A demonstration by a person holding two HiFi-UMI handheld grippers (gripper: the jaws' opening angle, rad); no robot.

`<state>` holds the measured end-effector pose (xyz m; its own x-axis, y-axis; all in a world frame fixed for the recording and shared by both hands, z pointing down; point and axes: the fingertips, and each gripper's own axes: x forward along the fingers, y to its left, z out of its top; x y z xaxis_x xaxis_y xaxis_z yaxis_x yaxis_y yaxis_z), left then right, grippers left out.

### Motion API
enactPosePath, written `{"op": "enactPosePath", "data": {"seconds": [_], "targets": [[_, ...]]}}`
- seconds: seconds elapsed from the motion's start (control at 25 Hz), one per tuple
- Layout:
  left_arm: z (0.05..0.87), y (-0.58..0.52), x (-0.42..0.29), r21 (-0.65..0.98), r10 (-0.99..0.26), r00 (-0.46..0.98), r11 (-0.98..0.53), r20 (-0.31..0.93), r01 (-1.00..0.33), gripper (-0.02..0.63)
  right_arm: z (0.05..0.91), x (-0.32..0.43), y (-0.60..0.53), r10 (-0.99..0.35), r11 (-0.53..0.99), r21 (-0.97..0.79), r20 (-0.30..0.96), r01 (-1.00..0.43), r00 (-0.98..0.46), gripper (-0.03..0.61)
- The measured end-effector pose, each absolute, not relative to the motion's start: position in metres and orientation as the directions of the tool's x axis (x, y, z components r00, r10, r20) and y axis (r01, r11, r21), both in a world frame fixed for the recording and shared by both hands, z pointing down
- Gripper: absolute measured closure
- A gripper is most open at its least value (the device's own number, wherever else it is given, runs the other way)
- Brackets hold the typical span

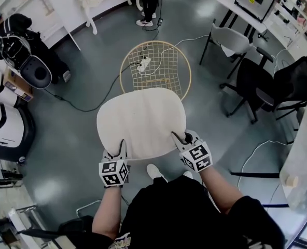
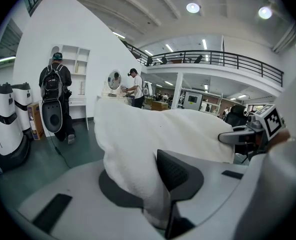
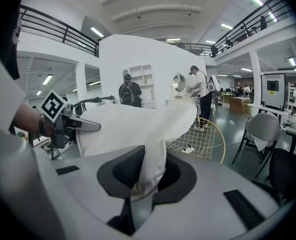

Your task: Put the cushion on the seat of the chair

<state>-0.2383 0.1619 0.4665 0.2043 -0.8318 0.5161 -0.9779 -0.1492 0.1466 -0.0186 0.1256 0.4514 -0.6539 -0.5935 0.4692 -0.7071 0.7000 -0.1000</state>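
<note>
Your black top (image 1: 179,211) fills the bottom of the head view. Just past it both tongs are clamped on the cushion (image 1: 141,121): left gripper (image 1: 123,144) on the near left corner, right gripper (image 1: 178,137) on the near right corner. Each gripper view confirms it: fabric is bunched tight between the pads, jaws nearly closed on it, nothing else in them. The cushion hangs in the air, roughly level, between you and the chair (image 1: 169,56). Its far edge overlaps the chair's near rim in the head view, but I judge it's above and short of the seat, not resting on it. Looks: off-white, plain, rounded-trapezoid slab, wider at the far side, no visible ties. Handling, my read: light and soft. The edge crushes thin under the pads, yet the slab stays flat across the span, so it has some body. The cloth cover should give good bite, low slip risk, nothing fragile. Two wide-apart pinches on the near edge are the right hold; one grip alone would likely let it droop and swing. The chair is a round wire-mesh shell with a power strip (image 1: 143,64) visible through it, so expect the cushion to settle into a curve.
</note>
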Motion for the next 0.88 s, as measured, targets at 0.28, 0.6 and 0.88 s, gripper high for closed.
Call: {"op": "enactPosePath", "data": {"seconds": [0.28, 0.6, 0.88], "targets": [[0.462, 0.144, -0.267, 0.146, -0.839, 0.228, -0.178, 0.493, -0.973, 0.517, 0.447, -0.047, 0.11, -0.614, 0.691, -0.076, 0.463, -0.719, -0.639, 0.517], [0.452, 0.12, -0.266, 0.149, -0.849, 0.242, -0.194, 0.469, -0.97, 0.517, 0.44, -0.046, 0.087, -0.632, 0.686, -0.054, 0.45, -0.725, -0.631, 0.517], [0.447, 0.092, -0.266, 0.139, -0.847, 0.244, -0.202, 0.472, -0.969, 0.517, 0.439, -0.045, 0.06, -0.635, 0.681, -0.062, 0.446, -0.73, -0.631, 0.517]]}}
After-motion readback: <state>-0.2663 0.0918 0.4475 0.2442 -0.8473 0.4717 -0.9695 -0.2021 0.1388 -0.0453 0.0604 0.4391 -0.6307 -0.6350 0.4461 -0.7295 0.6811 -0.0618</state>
